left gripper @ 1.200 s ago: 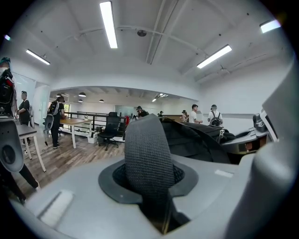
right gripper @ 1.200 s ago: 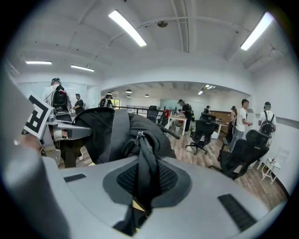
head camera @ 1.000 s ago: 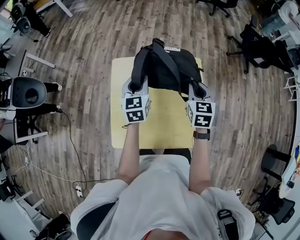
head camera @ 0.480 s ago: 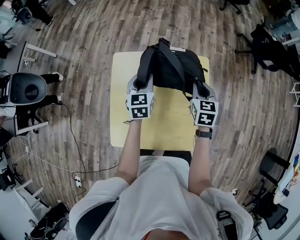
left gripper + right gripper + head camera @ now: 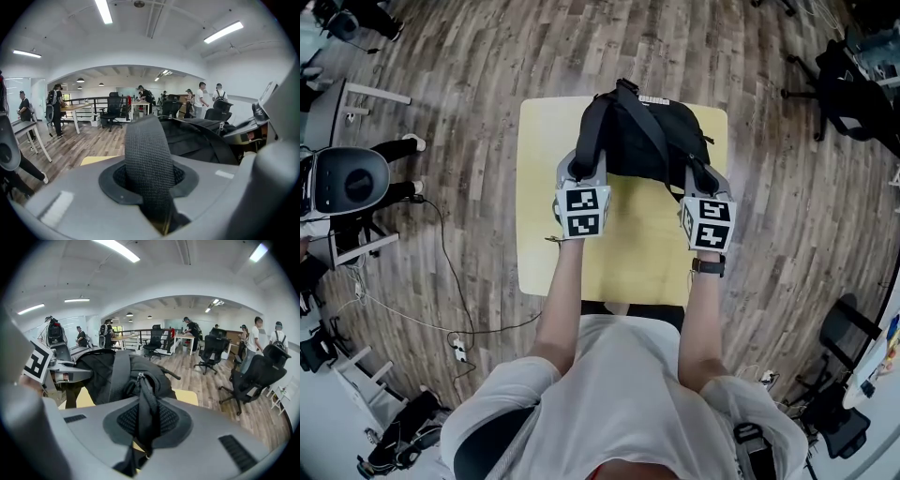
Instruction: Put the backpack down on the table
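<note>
Two grippers hold one black backpack [image 5: 647,141] by its webbing. The left gripper [image 5: 581,171] has its fingers narrowed onto a broad shoulder strap [image 5: 146,154] that runs up between them. The right gripper [image 5: 701,178] has its fingers nearly together, pinching a thinner strap [image 5: 144,416] beside a zipper. The backpack sits just beyond both sets of fingers, over the far end of the yellow desk [image 5: 628,253]. Its contents are hidden, and contact with the desk cannot be judged. Bare desk lies below the fingers. Around it are a wood-plank floor [image 5: 469,84], office chairs [image 5: 253,376] and people [image 5: 202,96] standing in the background.
</note>
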Available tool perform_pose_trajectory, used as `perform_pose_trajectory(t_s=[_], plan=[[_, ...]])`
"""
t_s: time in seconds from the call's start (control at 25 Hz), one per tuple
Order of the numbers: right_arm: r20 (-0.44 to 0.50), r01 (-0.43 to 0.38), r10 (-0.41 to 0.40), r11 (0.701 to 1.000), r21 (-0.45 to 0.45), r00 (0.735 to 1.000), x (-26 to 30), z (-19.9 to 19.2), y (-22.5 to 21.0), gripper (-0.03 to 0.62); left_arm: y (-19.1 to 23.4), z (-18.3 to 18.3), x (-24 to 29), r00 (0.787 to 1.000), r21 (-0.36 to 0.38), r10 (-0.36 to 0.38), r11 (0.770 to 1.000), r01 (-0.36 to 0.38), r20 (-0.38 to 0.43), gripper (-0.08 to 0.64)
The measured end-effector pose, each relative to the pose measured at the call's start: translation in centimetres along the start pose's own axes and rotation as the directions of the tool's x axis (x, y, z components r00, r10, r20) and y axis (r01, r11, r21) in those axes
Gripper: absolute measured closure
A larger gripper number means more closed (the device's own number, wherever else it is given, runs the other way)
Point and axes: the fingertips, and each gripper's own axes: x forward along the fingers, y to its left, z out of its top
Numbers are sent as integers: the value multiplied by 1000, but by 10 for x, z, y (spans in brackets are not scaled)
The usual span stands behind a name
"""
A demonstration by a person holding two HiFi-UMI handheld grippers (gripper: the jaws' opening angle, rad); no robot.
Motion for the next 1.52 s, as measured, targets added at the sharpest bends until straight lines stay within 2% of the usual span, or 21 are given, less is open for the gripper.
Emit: perform_pose_trajectory(t_s=[0.68,0.88,1.04,1.16,1.28,1.36,1.52], plan=[[-73,-44,47,998,42,996,44,-55,1,566,14,-61,37,996,-80,16,997,-23,-88,454],[-105,-44,47,998,34,993,51,-74,2,566,17,-85,43,989,-36,33,999,-39,-147,449],[-147,-52,59,997,50,987,57,-89,4,566,19,-95,46,983,-37,43,998,-50,-177,432],[-173,-61,71,996,63,982,58,-94,4,543,21,-108,48,981,-7,66,998,-68,-184,386],[-172,-66,80,994,82,982,55,-91,6,444,21,-110,46,978,19,55,998,-53,-200,331],[-163,-61,74,994,87,984,51,-87,4,414,19,-109,43,978,0,23,1000,-24,-205,302],[-116,-42,54,993,109,992,32,-75,0,411,18,-94,28,985,-73,-49,997,37,-165,216]])
